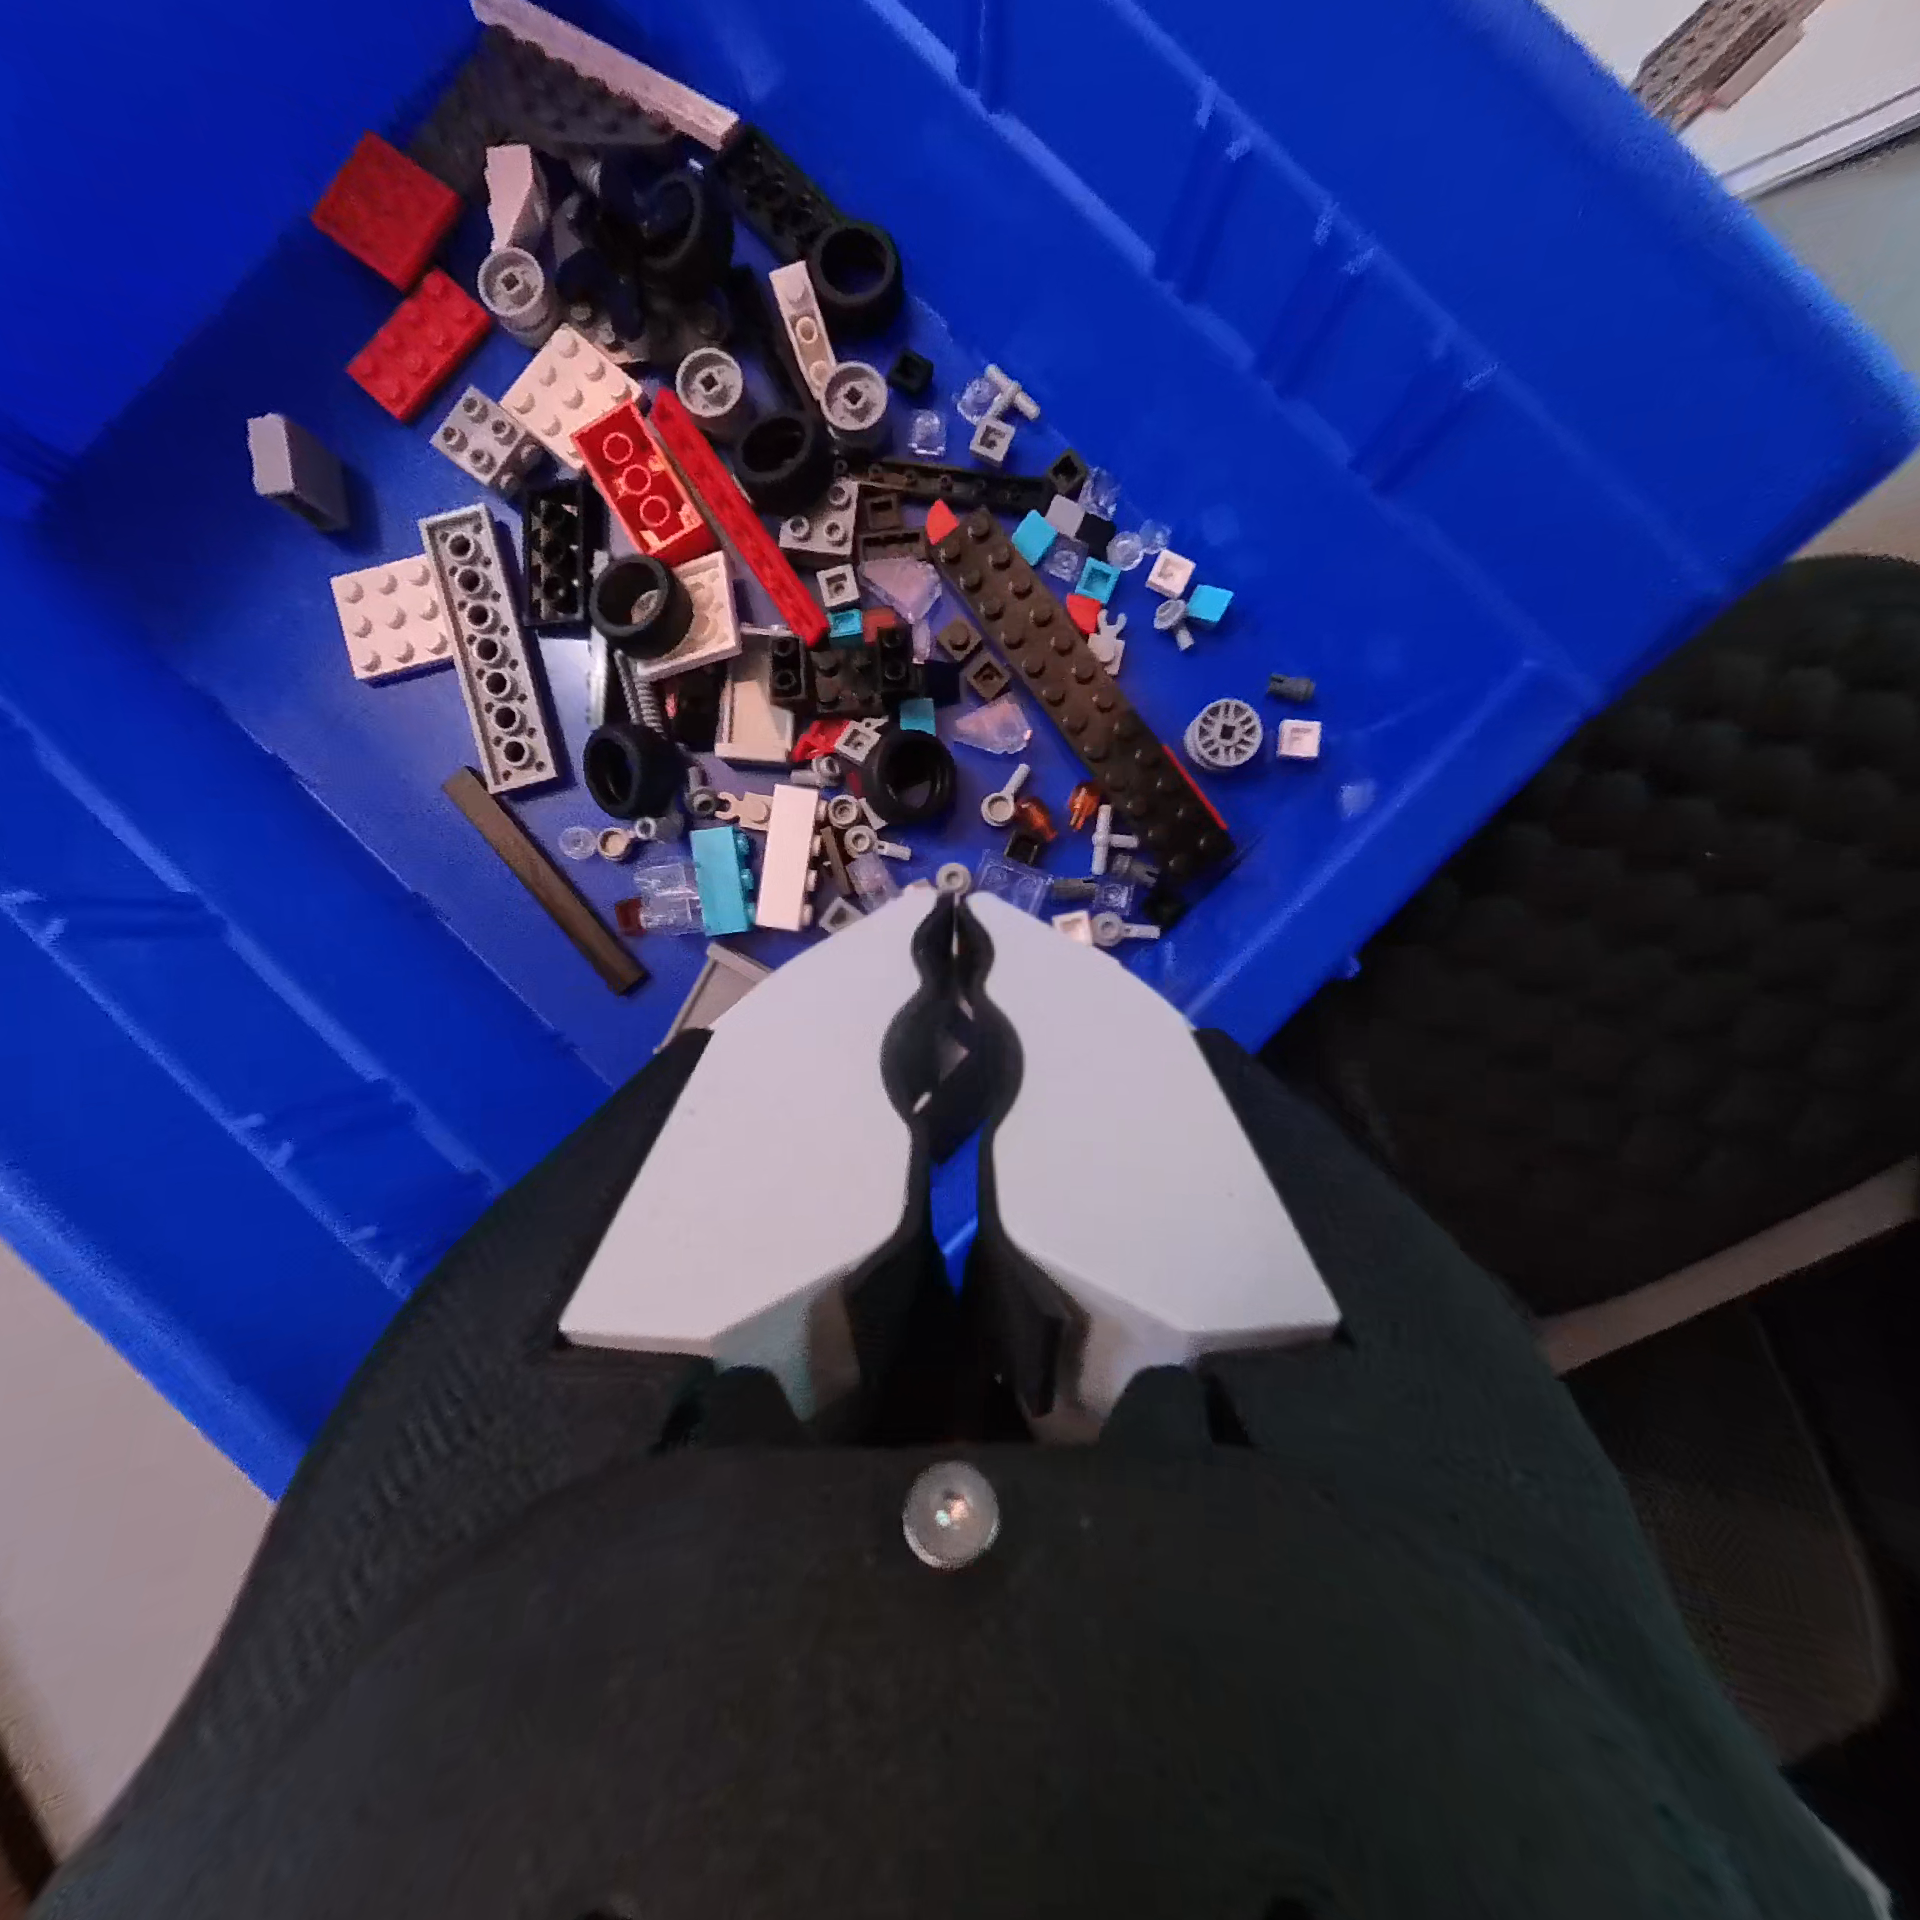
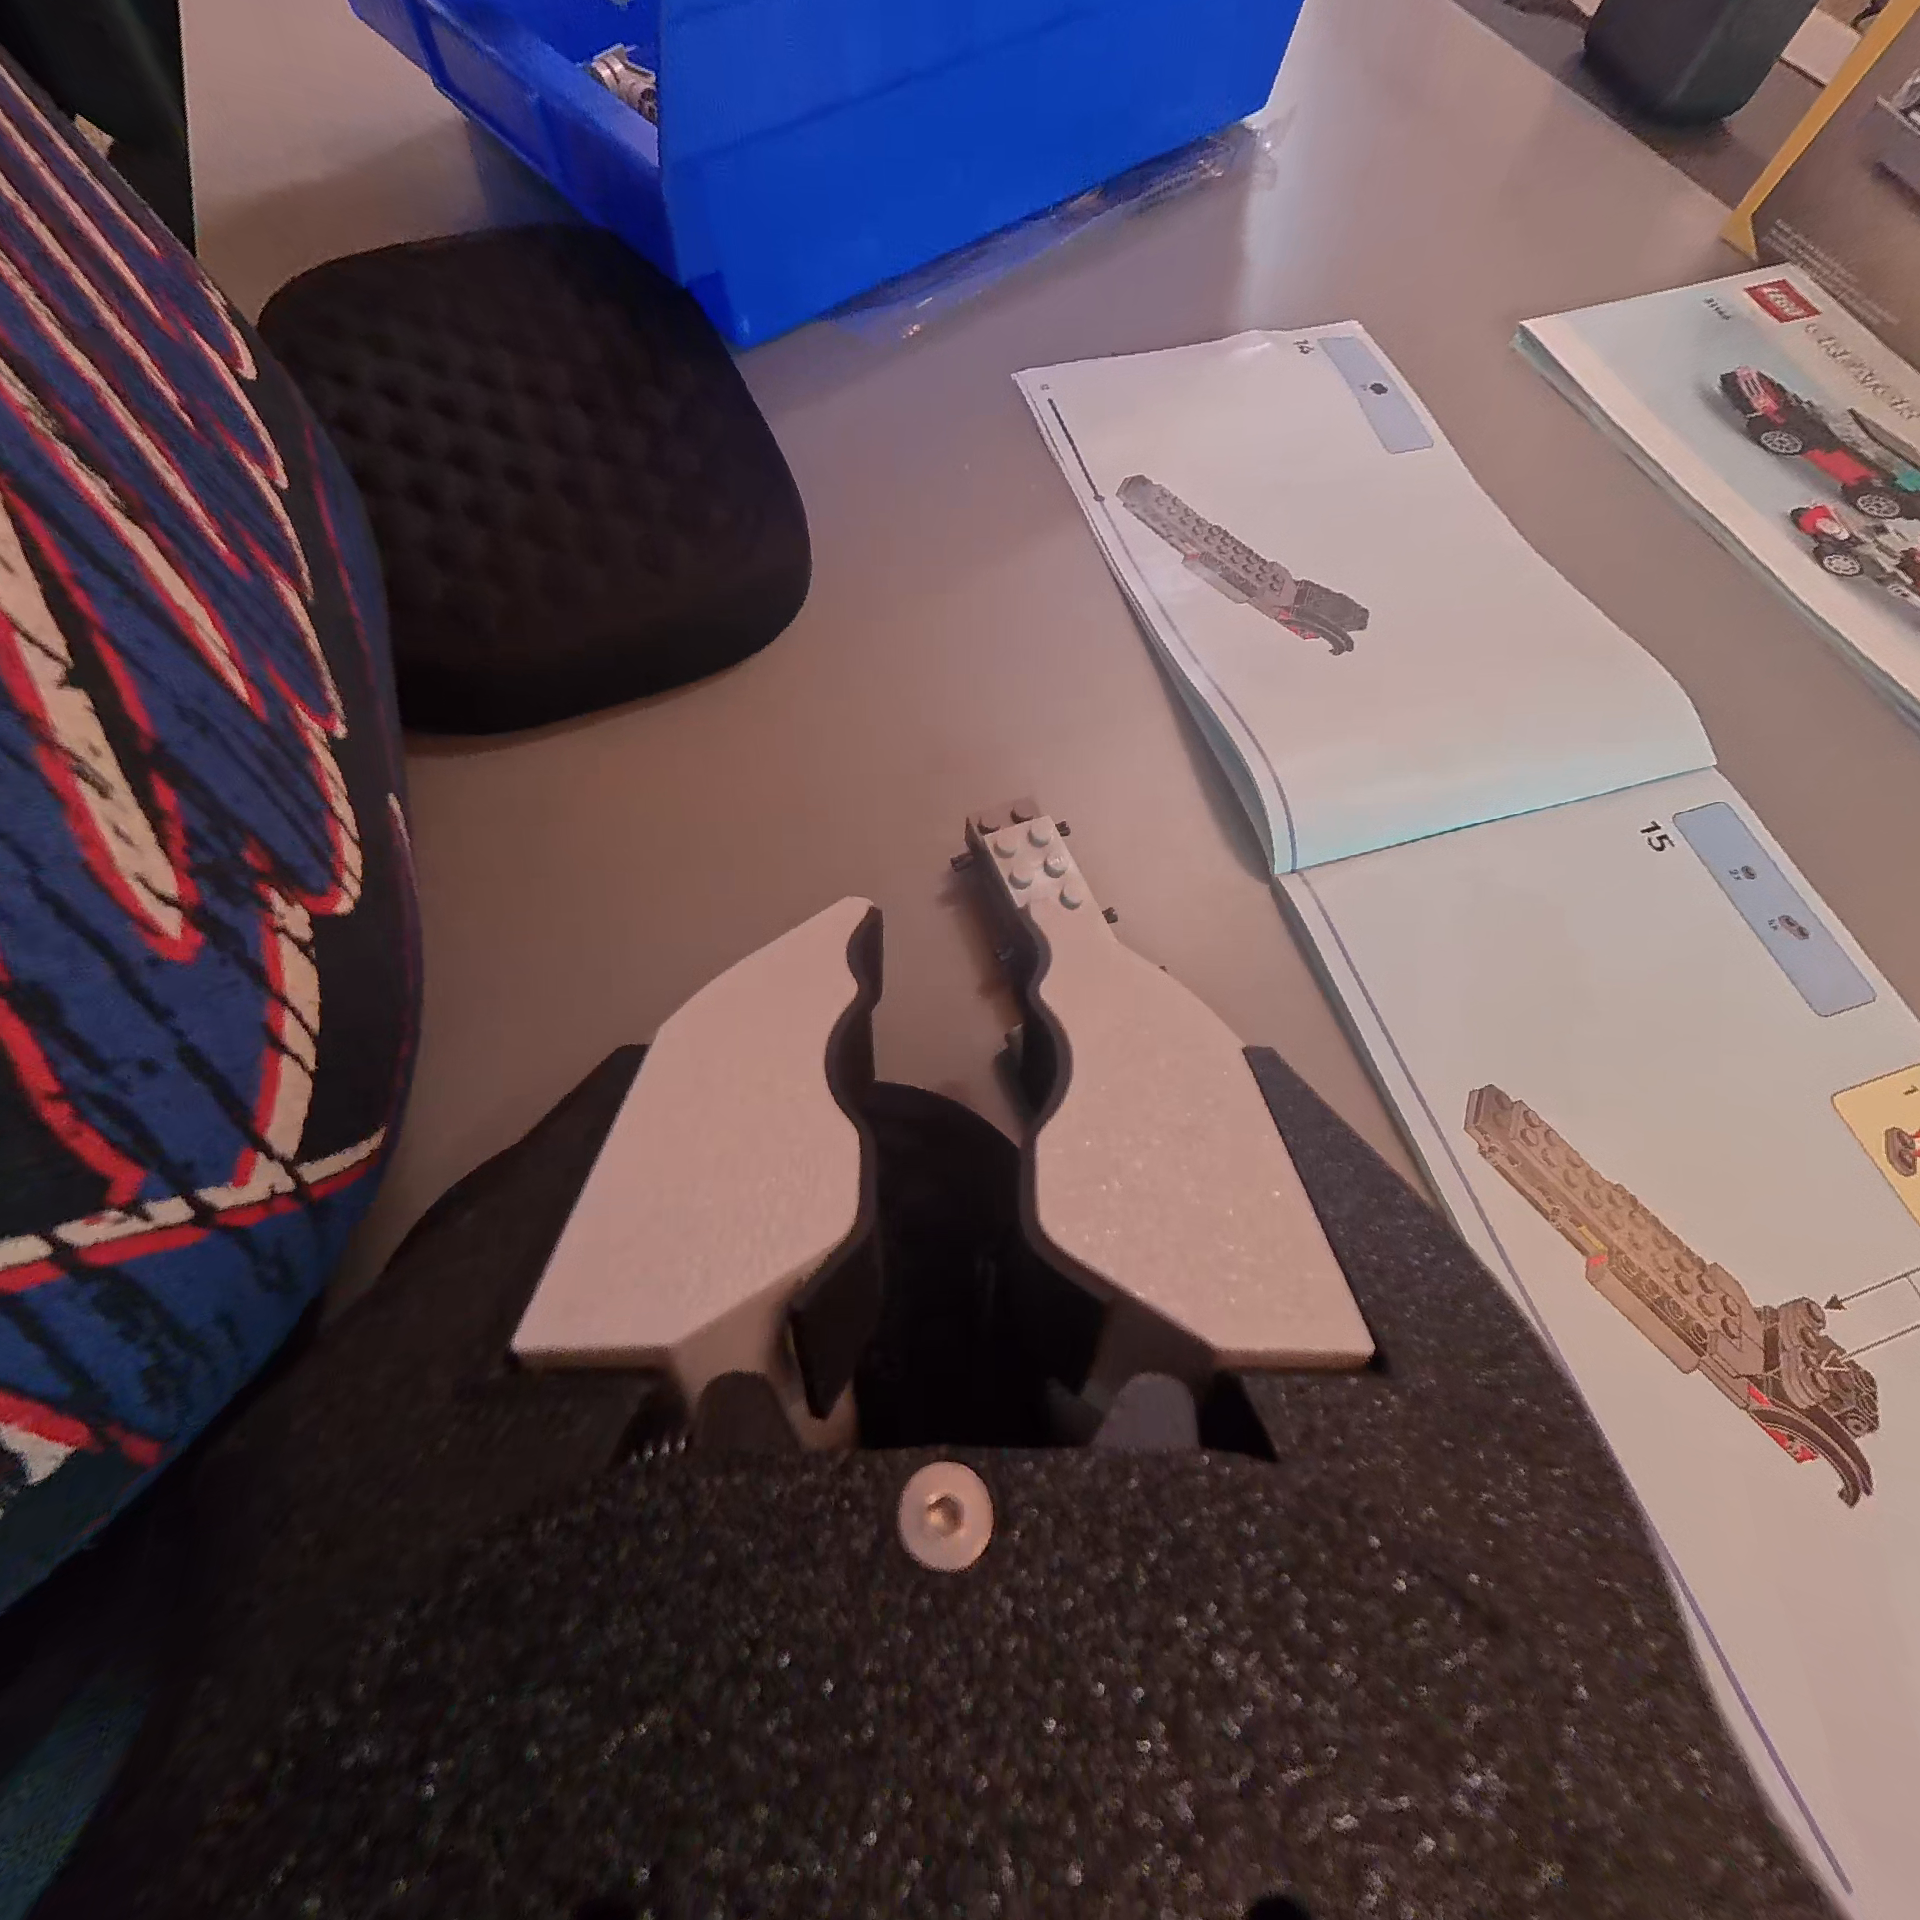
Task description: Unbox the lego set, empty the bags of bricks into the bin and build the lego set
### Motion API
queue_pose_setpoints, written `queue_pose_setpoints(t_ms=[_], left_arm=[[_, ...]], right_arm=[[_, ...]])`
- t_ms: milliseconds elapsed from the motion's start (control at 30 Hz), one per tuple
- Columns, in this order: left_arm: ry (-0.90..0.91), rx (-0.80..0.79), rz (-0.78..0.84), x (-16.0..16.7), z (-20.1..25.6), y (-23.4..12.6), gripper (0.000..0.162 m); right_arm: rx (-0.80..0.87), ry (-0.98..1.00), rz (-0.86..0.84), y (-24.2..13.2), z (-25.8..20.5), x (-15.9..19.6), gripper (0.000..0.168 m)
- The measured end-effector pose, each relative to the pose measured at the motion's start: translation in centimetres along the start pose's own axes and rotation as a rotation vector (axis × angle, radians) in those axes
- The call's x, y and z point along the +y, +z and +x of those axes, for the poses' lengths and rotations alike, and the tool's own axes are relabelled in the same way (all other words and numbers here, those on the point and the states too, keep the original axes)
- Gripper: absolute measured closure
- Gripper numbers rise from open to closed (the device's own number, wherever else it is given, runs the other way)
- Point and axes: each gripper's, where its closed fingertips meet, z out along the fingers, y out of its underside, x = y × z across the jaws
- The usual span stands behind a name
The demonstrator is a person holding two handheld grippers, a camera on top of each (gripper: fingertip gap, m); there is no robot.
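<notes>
A smooth grey surface (image 2: 935, 644) filled the scene, catching soft, dim indoor light with a pale sheen toward its far edge. A black padded cushion (image 2: 540, 468) with a dimpled texture lay on it at the near left. Beyond the surface's edge, the same cushion (image 1: 1662, 935) showed beside a pale strip of furniture edge (image 1: 1725, 1278).

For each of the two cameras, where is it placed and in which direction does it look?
Left wrist view: on the left gripper, looking down into the blue plastic bin of loose bricks; its fingers are closed.
Right wrist view: on the right gripper, low over the grey table, facing a grey partly built model and open instruction booklet; a patterned sleeve shows.
Shared: the bin and black quilted pad.
</notes>
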Motion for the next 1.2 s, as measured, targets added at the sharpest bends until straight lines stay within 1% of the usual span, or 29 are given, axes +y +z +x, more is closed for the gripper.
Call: queue_pose_setpoints(t_ms=[100,200,300,367,467,567,600,633,700,767,833,867,1000,1067,1167,1200], left_arm=[[0.066,-0.009,-0.141,0.7,-0.2,1.1,0.16],[0.131,0.06,-0.304,2.1,0.6,2.3,0.161],[0.123,0.084,-0.369,2.5,0.6,2.4,0.158],[0.124,0.095,-0.407,3.0,0.7,2.1,0.152],[0.131,0.093,-0.431,3.1,0.7,1.9,0.151],[0.131,0.091,-0.425,2.8,0.5,2.1,0.143],[0.121,0.097,-0.412,2.5,0.6,2.3,0.146],[0.114,0.101,-0.405,2.4,0.6,2.4,0.151],[0.117,0.081,-0.424,2.7,0.1,2.7,0.159],[0.111,0.069,-0.444,3.1,-0.1,2.6,0.159],[0.123,0.096,-0.449,3.3,0.5,2.4,0.15],[0.124,0.097,-0.453,3.4,0.6,2.3,0.149],[0.119,0.085,-0.466,3.5,0.4,2.3,0.149],[0.112,0.079,-0.466,3.4,0.2,2.3,0.152],[0.116,0.031,-0.484,3.6,-0.6,2.2,0.153],[0.12,0.044,-0.483,3.6,-0.4,2.2,0.153]], right_arm=[[-0.001,0.003,0.016,-0.1,0.0,-0.2,0.144],[0.005,0.011,0.04,-0.3,0.1,-0.4,0.144],[0.005,0.026,0.06,-0.5,0.3,-0.6,0.144],[0.0,0.038,0.071,-0.6,0.3,-0.7,0.144],[-0.014,0.061,0.082,-0.7,0.4,-0.8,0.144],[-0.035,0.086,0.094,-0.8,0.4,-0.9,0.144],[-0.04,0.093,0.1,-0.8,0.5,-0.9,0.144],[-0.044,0.099,0.105,-0.9,0.5,-1.0,0.144],[-0.05,0.109,0.112,-0.9,0.5,-1.0,0.144],[-0.052,0.112,0.117,-1.0,0.5,-1.1,0.144],[-0.051,0.113,0.119,-1.0,0.6,-1.1,0.144],[-0.051,0.114,0.117,-1.0,0.6,-1.1,0.144],[-0.058,0.118,0.115,-0.9,0.5,-1.1,0.144],[-0.06,0.122,0.118,-1.0,0.6,-1.1,0.144],[-0.062,0.125,0.119,-1.0,0.6,-1.1,0.144],[-0.062,0.125,0.119,-1.0,0.6,-1.1,0.144]])
